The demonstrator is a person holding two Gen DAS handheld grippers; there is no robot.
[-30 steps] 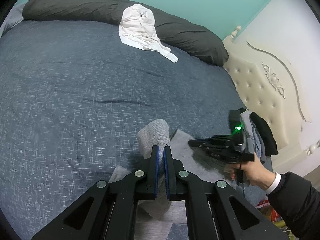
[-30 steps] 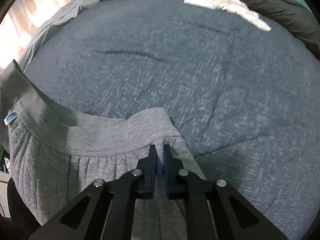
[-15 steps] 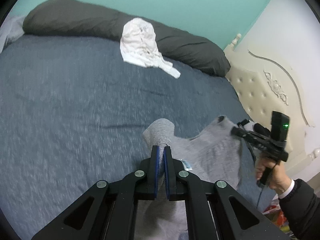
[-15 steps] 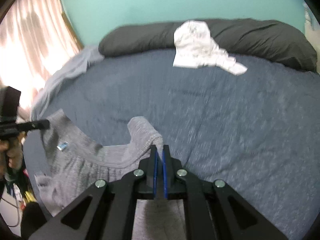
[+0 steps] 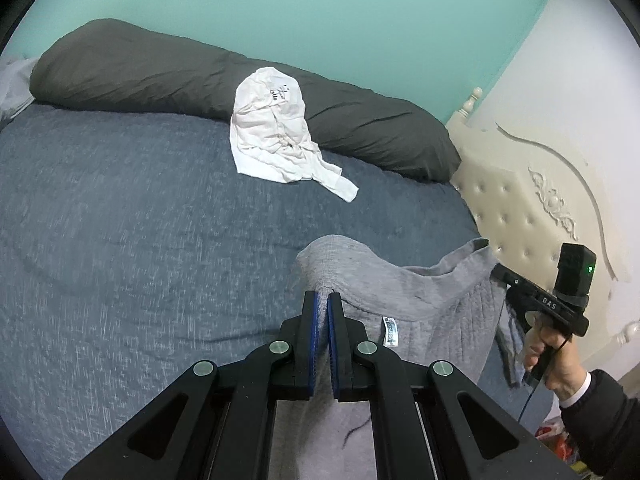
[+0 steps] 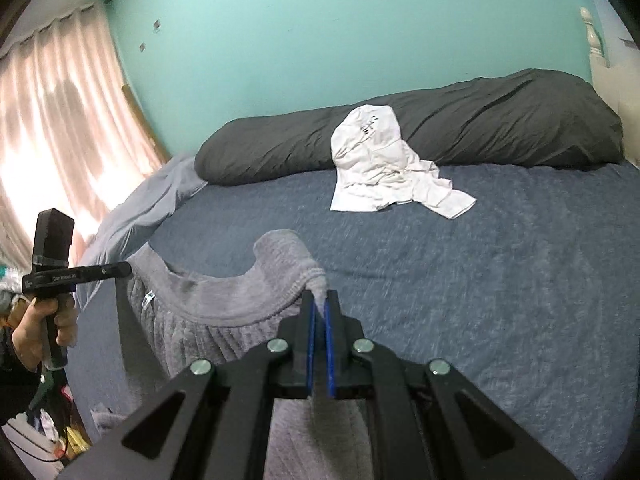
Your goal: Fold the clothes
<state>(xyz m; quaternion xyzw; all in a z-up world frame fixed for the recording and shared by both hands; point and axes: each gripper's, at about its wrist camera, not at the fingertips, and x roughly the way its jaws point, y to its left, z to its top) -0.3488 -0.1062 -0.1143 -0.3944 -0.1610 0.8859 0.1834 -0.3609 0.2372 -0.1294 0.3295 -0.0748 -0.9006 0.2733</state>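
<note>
Turquoise walls back a bed (image 5: 140, 216) covered in a blue-grey quilt, with a long dark pillow (image 5: 200, 76) along the far side and a crumpled white garment (image 5: 276, 136) draped against it. No containers are in view. Both grippers hold a grey garment (image 5: 420, 292) stretched between them above the near edge of the bed: the left gripper (image 5: 321, 298) is clamped on its waistband, the right gripper (image 6: 320, 300) pinches the other end. A small white tag (image 5: 389, 331) is sewn inside the waistband, its print unreadable. The right gripper's body reads "DAS" in the left wrist view.
</note>
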